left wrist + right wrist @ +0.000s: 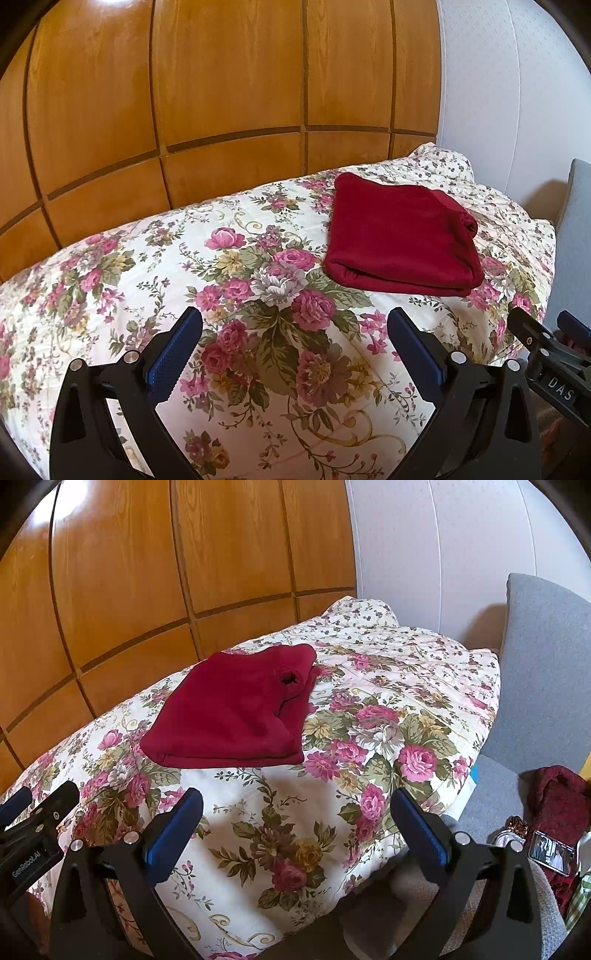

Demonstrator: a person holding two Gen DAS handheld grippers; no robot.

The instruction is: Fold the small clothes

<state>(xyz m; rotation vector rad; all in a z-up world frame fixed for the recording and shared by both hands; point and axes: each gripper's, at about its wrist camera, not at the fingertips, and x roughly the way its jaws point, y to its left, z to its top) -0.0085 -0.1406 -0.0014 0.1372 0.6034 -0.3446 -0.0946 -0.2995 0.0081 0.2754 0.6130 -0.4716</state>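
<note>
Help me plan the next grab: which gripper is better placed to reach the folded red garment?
Probably the right gripper: the red garment lies nearly straight ahead of it, while it sits off to the right of the left gripper. Both are open and empty.

- Folded red garment (402, 240) lying toward the far side of the floral quilt (229, 280), the only thing on it.
- Bare quilt along the near edge and out to the left end.
- Wooden panelling (221, 92) right behind the far edge.
- Grey chair (546, 672) against the right end, with a dark red cloth (557, 805) and a phone (552, 853) on its seat.
- Both grippers, left (294, 328) and right (296, 808), wide apart and empty over the near edge.
</note>
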